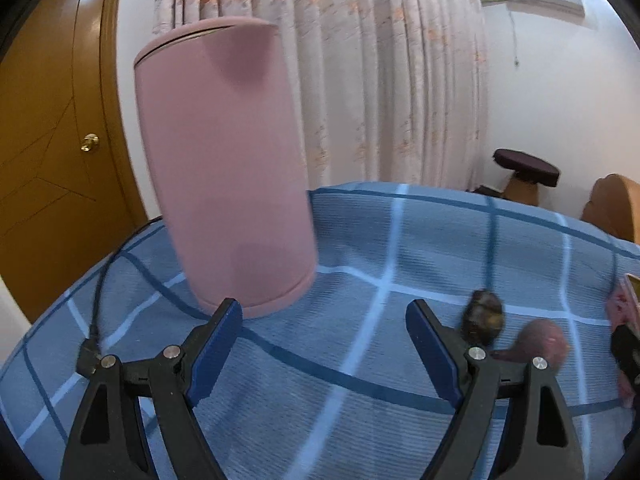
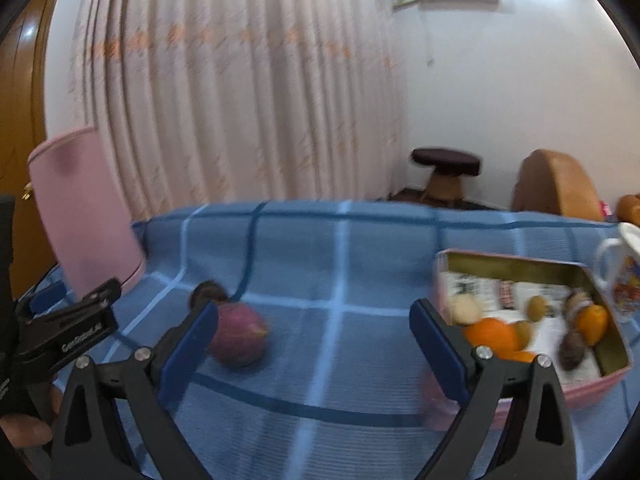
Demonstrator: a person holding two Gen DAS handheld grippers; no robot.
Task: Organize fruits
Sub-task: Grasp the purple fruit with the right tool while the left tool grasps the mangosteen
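Observation:
A reddish-purple fruit (image 2: 239, 335) lies on the blue checked cloth (image 2: 340, 280), just right of my right gripper's left finger. A small dark fruit (image 2: 208, 293) lies behind it. My right gripper (image 2: 314, 330) is open and empty. A pink tin (image 2: 600, 376) at the right holds several fruits, among them an orange (image 2: 493, 336). In the left wrist view my left gripper (image 1: 324, 330) is open and empty above the cloth (image 1: 360, 360); the dark fruit (image 1: 482, 317) and the reddish-purple fruit (image 1: 540, 340) lie beside its right finger.
A tall pink cylinder (image 1: 224, 168) stands at the cloth's left back, with a black cable (image 1: 98, 304) beside it. A white mug (image 2: 622, 276) stands behind the tin. A curtain, a wooden door and a stool (image 2: 446, 170) are beyond the table.

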